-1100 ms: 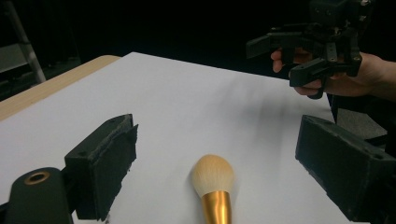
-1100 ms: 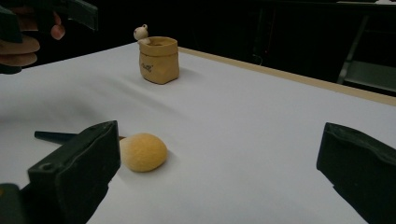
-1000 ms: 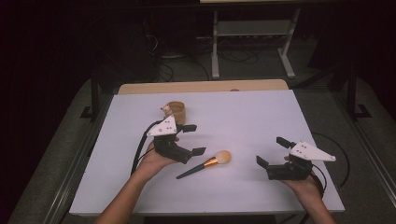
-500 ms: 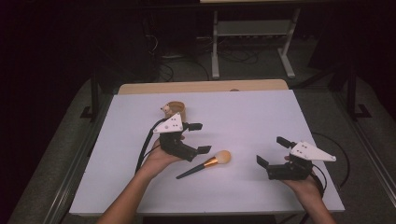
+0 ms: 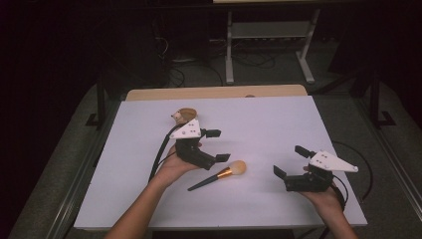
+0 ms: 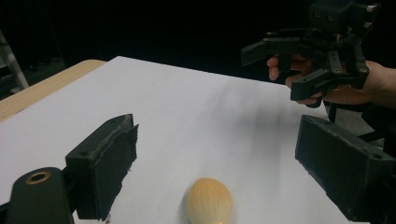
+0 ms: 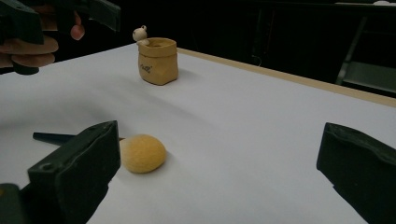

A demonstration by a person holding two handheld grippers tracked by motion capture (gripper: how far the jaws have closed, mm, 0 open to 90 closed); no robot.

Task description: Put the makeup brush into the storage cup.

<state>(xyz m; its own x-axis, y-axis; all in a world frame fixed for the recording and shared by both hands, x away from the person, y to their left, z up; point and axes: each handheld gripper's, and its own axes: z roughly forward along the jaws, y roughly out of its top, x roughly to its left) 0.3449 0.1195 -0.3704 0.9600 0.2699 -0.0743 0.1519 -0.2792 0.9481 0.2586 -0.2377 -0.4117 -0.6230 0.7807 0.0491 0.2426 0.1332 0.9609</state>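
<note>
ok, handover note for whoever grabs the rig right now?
Left tool: open, empty, over the brush, jaws either side of its head. Not gripping.
Right tool: open, empty, off to the brush's right, aimed at it.
Brush lies flat on the table, head toward the right tool.
Small tan pot with a bear figure stands upright at the back, behind the left tool.
Done: nothing picked up. Left: close on the brush and lift; likely it goes into the pot, but that's a guess.
</note>
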